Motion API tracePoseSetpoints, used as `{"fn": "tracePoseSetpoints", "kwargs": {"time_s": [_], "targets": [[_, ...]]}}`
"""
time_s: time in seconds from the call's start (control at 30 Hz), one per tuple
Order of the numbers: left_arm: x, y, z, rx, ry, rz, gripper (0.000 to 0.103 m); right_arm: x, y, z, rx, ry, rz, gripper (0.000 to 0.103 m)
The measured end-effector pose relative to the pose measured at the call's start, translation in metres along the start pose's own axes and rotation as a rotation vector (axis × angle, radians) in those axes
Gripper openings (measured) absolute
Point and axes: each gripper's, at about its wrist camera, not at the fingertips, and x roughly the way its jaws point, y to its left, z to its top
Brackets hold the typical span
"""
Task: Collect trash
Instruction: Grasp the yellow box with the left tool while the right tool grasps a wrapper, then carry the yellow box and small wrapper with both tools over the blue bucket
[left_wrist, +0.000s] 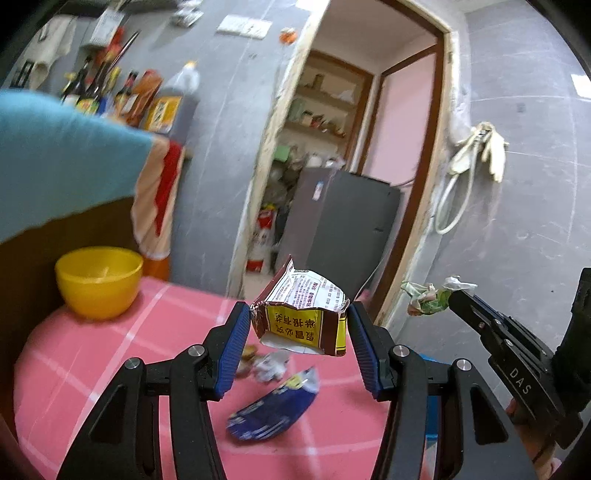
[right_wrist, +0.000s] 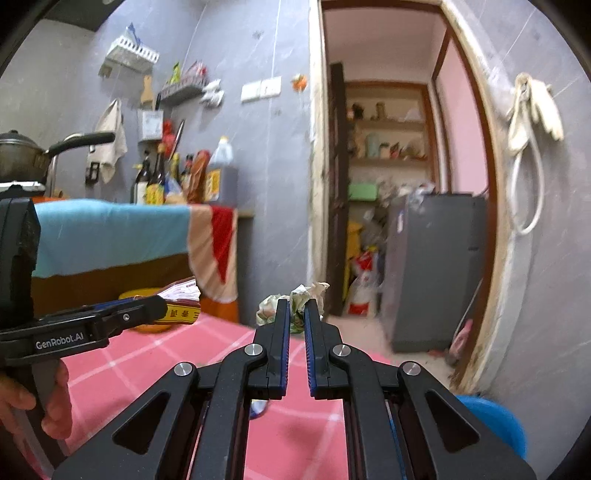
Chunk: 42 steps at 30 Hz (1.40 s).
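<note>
A yellow bowl (left_wrist: 99, 281) stands at the far left of the pink counter (left_wrist: 92, 369). The left gripper (left_wrist: 298, 325) is clamped on a torn brown-and-yellow packet (left_wrist: 301, 317), held in the air above the counter. Beneath it on the counter lie a crumpled white scrap (left_wrist: 271, 365) and a blue wrapper (left_wrist: 275, 406). To the right, the right gripper (right_wrist: 296, 310) is closed on a crumpled wad (right_wrist: 295, 299), held clear of the counter's edge.

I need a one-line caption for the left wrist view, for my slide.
Left gripper holds a torn brown-and-yellow packet above the pink table, where a blue wrapper remains.
</note>
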Motion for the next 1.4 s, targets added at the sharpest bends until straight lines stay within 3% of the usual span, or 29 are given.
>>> {"fn": "tracePoseSetpoints", "kwargs": {"time_s": [0.3, 0.57, 0.8, 1.13, 1.4], "targets": [[0.02, -0.056, 0.004, 0.044, -0.047, -0.086, 0.049, -0.033, -0.041, 0.006, -0.001, -0.069, -0.132, 0.006], [0.054, -0.108, -0.008, 0.086, -0.006, -0.167, 0.049, -0.052, -0.091, -0.01, 0.061, -0.06, -0.254, 0.006], [0.091, -0.14, -0.028, 0.101, 0.1, -0.203, 0.049, -0.053, -0.127, -0.036, 0.125, 0.006, -0.314, 0.006], [0.148, -0.159, -0.054, 0.084, 0.337, -0.222, 0.049, -0.042, -0.156, -0.075, 0.218, 0.127, -0.342, 0.006], [0.175, -0.159, -0.07, 0.064, 0.438, -0.213, 0.049, -0.034, -0.167, -0.092, 0.257, 0.184, -0.347, 0.007]]}}
